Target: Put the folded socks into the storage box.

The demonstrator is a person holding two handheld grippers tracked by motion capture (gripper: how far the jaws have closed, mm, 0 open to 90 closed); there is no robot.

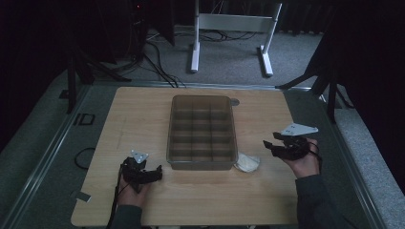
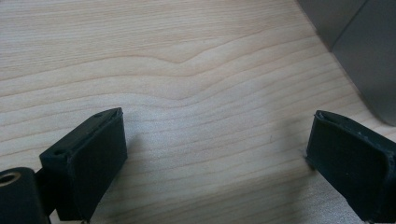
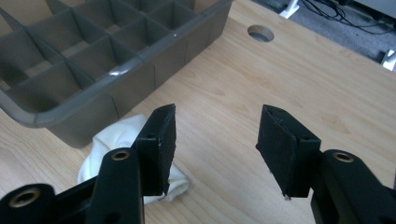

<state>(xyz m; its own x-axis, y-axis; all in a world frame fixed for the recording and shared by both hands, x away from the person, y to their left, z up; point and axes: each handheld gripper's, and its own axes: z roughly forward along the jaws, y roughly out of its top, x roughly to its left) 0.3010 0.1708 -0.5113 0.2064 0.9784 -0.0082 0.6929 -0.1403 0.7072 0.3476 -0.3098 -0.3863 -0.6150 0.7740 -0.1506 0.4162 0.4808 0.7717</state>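
Note:
A grey plastic tray (image 1: 202, 163) divided into several compartments stands in the middle of the wooden table (image 1: 143, 119). A crumpled white cloth (image 1: 248, 163) lies against its near right corner. My left gripper (image 1: 151, 172) rests low on the table to the near left of the tray, jaws wide open over bare wood (image 2: 217, 149). A corner of the tray (image 2: 364, 56) lies beyond it. My right gripper (image 1: 270, 140) hovers right of the tray, open with nothing between its jaws (image 3: 217, 135). The white cloth (image 3: 116, 140) lies on the table partly behind one jaw, beside the tray wall (image 3: 93, 109).
A round hole (image 1: 234, 101) is cut in the tabletop just past the tray's far right corner. A white table frame (image 1: 234, 28) and cables lie on the floor beyond. The table's metal-edged surround (image 1: 57, 138) runs along both sides.

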